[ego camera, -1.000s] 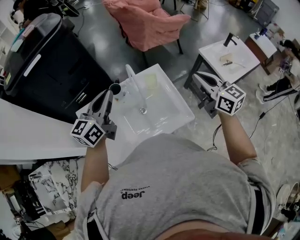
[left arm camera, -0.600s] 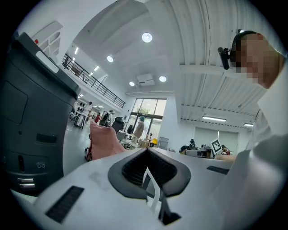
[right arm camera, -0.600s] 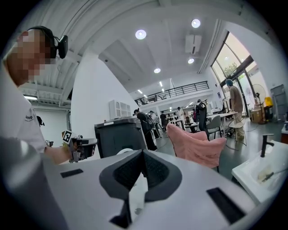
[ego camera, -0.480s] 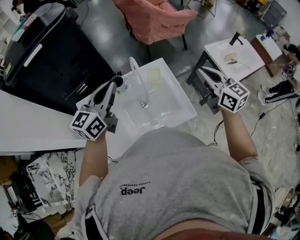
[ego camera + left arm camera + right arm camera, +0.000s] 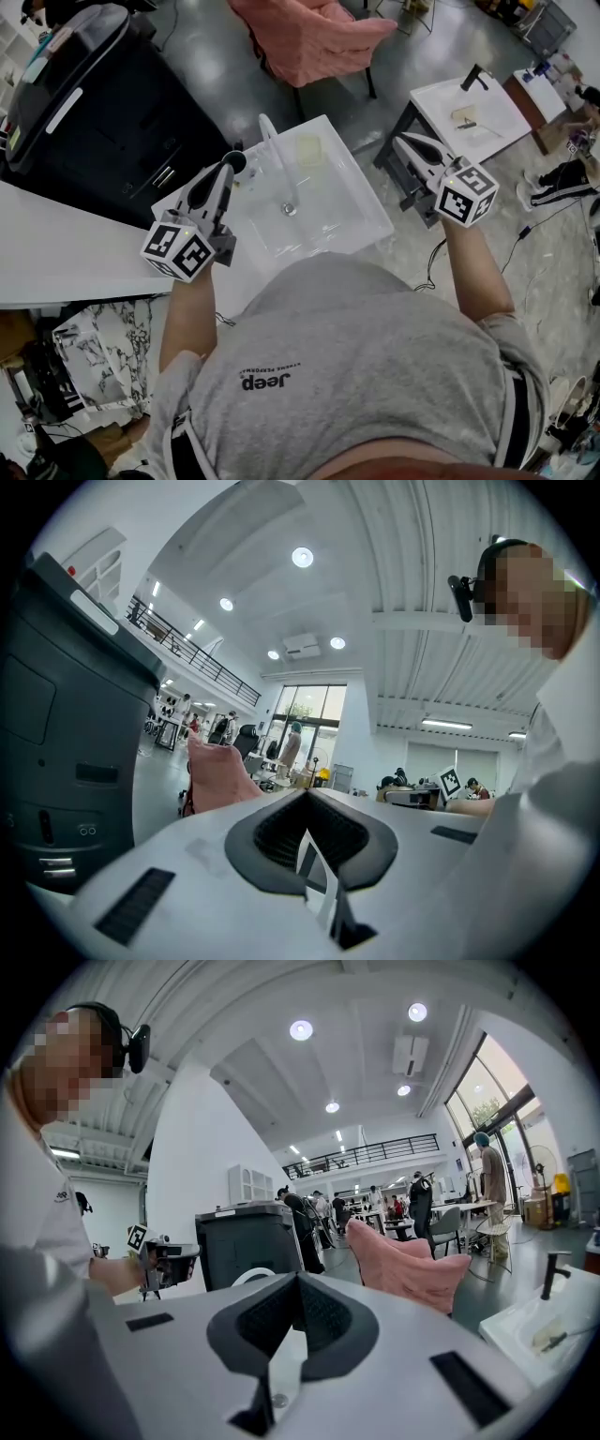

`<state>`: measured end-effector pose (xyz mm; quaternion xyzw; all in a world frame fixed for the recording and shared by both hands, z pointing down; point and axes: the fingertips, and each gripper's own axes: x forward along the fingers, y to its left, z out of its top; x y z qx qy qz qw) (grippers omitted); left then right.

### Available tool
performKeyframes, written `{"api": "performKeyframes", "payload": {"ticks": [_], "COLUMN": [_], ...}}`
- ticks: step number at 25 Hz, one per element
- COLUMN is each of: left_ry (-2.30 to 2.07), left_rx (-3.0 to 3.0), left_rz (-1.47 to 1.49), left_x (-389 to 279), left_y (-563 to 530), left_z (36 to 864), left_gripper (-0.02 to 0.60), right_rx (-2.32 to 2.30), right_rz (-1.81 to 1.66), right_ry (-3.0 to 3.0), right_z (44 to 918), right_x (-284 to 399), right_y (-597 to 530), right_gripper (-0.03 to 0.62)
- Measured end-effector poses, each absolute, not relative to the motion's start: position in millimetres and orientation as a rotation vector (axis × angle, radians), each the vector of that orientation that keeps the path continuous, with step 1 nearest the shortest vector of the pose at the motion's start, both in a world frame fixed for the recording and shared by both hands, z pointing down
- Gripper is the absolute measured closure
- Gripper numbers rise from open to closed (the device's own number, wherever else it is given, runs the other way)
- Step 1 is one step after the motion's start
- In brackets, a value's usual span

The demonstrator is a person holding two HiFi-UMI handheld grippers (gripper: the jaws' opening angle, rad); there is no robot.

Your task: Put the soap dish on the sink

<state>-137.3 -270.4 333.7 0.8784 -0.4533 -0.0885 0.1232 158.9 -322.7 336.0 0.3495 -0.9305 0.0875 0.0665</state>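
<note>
Fingers on the left gripper (image 5: 305, 797) are pressing fully together, and nothing is sitting between them. I am seeing the same on the right gripper (image 5: 298, 1277): its fingers are meeting at the tips and gripping nothing. From the head view I am watching the left gripper hovering over the left edge of the white sink (image 5: 370, 220), pointing toward the far side with its tip close to a small black round part I cannot identify. The right gripper is hanging well to the right of that sink, above the floor, with a second sink (image 5: 487, 127) lying farther right. The soap dish (image 5: 309, 150), pale and squarish, is resting on the sink's far rim, just right of the faucet (image 5: 272, 148) and apart from both grippers. A white bench (image 5: 56, 253) is lying to the left, a black bin (image 5: 103, 103) is standing at the far left, and a pink chair (image 5: 309, 37) is standing beyond the sink.
</note>
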Motion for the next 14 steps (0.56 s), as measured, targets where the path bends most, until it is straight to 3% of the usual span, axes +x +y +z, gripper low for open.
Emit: {"api": "performKeyframes", "payload": {"ticks": [14], "left_ry": [-1.335], "left_rx": [2.568], "left_rz": [-0.259], "left_x": [-137.3], "left_y": [-269.4], "left_z": [331.9], "left_gripper": [0.568], "right_rx": [1.030], "right_rz": [0.266], "right_ry": [-2.818], "right_z": [337.5], "right_x": [158.0], "right_y": [-325.3], "right_gripper": [0.542]}}
